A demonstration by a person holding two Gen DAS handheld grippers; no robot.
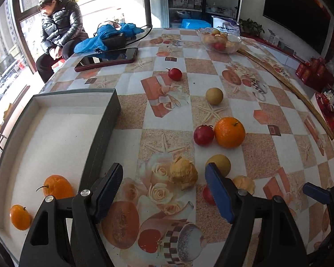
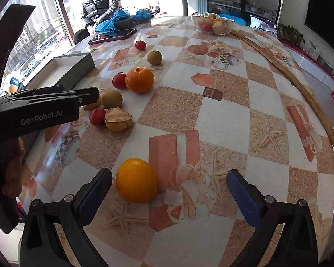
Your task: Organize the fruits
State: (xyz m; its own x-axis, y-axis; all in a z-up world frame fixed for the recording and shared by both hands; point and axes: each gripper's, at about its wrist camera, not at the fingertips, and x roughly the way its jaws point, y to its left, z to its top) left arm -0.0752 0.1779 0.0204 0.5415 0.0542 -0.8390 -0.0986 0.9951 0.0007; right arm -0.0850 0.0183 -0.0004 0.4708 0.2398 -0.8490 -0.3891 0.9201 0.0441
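Observation:
My left gripper [image 1: 164, 191] hangs open over the table just right of a grey box [image 1: 104, 120], with a husked yellow fruit [image 1: 183, 175] lying between its fingertips, untouched. Two oranges [image 1: 58, 187] lie in the box's near corner. Past the fingers sit a large orange [image 1: 229, 132], a red fruit [image 1: 203, 135] and a yellow-brown round fruit [image 1: 220, 163]. My right gripper [image 2: 169, 195] is open low over the table, and an orange [image 2: 136, 180] rests between its fingers, close to the left pad [image 2: 95, 197], with no contact.
A glass bowl [image 2: 213, 23] of fruit stands at the far side, and a long wooden stick [image 2: 300, 84] lies along the right edge. A phone [image 1: 106, 59] and blue cloth lie at the far left. A person sits by the window. More fruit [image 2: 154, 57] lies mid-table.

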